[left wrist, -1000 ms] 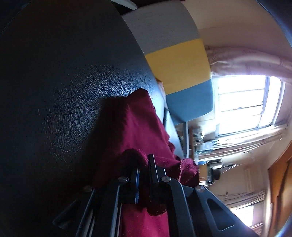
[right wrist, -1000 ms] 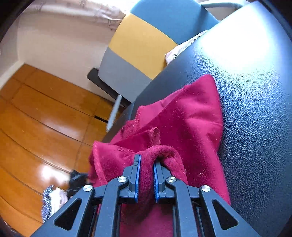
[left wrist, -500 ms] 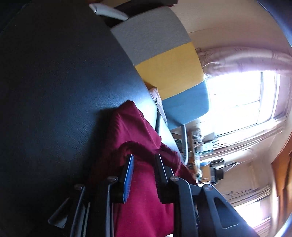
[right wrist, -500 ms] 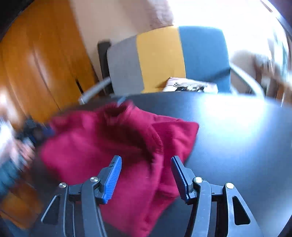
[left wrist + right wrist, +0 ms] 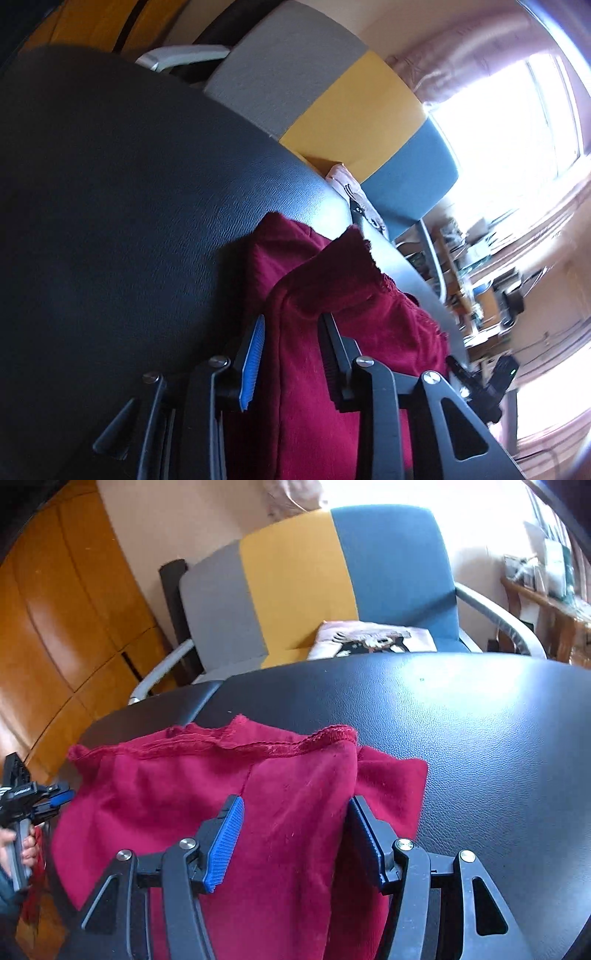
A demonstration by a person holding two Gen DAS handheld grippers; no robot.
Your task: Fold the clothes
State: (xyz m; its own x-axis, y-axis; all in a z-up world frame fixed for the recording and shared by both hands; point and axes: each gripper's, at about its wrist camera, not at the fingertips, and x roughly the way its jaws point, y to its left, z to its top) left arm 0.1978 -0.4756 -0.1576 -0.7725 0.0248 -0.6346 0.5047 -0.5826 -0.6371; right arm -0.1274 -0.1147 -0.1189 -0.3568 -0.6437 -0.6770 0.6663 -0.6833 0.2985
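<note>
The crumpled crimson fabric garment [image 5: 295, 805] lies on the black leather-textured tabletop [image 5: 480, 738], its frayed hem bunched up. Both the right gripper [image 5: 295, 830] and left gripper [image 5: 291, 347] straddle it with jaws apart. Beyond stands a grey, yellow and blue upholstered chair [image 5: 314, 579].

Crimson garment [image 5: 229, 797] lies rumpled, partly folded, on tabletop
</note>
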